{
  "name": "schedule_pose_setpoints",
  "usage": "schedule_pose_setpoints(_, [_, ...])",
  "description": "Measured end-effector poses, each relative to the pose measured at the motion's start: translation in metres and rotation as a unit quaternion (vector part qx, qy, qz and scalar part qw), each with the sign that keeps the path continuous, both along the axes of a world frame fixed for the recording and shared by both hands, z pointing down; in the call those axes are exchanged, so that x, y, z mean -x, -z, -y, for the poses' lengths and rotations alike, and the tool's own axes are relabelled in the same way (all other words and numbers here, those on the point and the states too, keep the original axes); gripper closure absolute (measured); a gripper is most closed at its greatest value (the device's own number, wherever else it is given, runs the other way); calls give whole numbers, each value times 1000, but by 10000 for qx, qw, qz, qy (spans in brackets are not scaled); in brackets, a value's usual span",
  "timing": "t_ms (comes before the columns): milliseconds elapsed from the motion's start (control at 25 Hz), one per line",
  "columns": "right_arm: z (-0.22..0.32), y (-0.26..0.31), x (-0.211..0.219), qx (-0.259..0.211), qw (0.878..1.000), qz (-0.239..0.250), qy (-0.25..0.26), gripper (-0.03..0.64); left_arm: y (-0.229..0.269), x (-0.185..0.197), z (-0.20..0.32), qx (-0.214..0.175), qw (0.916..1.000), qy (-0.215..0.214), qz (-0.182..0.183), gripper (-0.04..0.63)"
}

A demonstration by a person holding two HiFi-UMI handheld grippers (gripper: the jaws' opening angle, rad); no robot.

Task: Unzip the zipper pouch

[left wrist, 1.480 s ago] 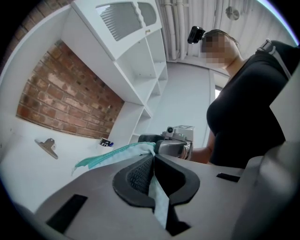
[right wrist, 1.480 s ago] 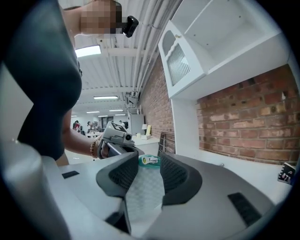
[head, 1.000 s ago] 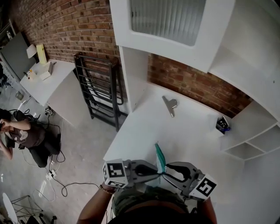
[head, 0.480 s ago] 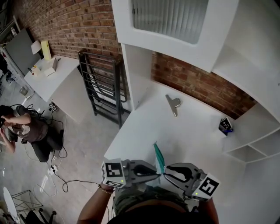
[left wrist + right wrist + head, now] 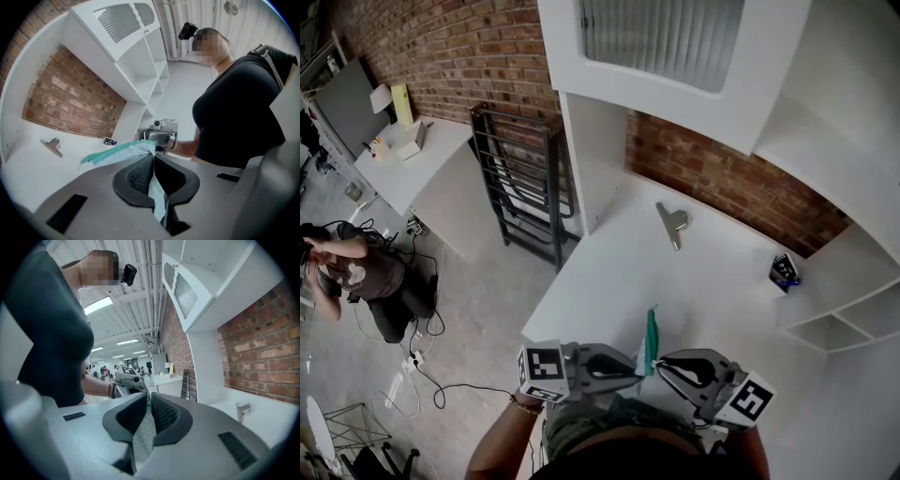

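Observation:
A teal zipper pouch (image 5: 651, 338) stands up between my two grippers, held in the air over the near edge of the white table (image 5: 609, 272). My left gripper (image 5: 637, 361) is shut on its lower part; in the left gripper view the pale teal fabric (image 5: 119, 152) spills out to the left of the pressed pads (image 5: 140, 176). My right gripper (image 5: 660, 363) faces it from the right, jaws closing onto the pouch's side. In the right gripper view a thin strip of grey fabric (image 5: 143, 437) hangs pinched between the pads. The zipper pull is hidden.
A metal clip (image 5: 672, 223) lies at the table's far middle. A small dark blue thing (image 5: 780, 269) sits by the white shelves (image 5: 825, 323) at right. A black metal rack (image 5: 520, 187) stands left of the table. A person (image 5: 356, 281) sits on the floor far left.
The pouch's top has swung from leaning left to nearly upright. The right gripper's jaws have closed in on the pouch. The left gripper has stayed put.

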State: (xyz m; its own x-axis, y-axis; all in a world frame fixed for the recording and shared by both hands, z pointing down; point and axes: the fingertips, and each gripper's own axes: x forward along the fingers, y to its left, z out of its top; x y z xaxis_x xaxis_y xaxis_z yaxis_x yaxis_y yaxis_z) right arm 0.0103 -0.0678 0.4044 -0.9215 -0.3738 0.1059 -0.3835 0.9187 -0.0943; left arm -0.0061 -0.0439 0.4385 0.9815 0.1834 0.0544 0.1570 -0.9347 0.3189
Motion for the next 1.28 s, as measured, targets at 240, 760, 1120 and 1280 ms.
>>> schedule_pose_setpoints(240, [-1, -3, 0, 180, 9997, 153, 80, 597, -2, -2, -2, 12, 10000, -33, 17, 588])
schedule_pose_setpoints(760, [-1, -9, 7, 182, 9997, 128, -56, 612, -1, -5, -22, -351, 9984, -399, 178, 589])
schedule_pose_setpoints(1120, [-3, -17, 2, 143, 9994, -147, -285, 611, 0, 3, -29, -319, 9987, -342, 202, 589])
schedule_pose_setpoints(1280, [-4, -23, -3, 211, 9986, -83, -470, 611, -1, 7, -33, -247, 9992, -255, 201, 589])
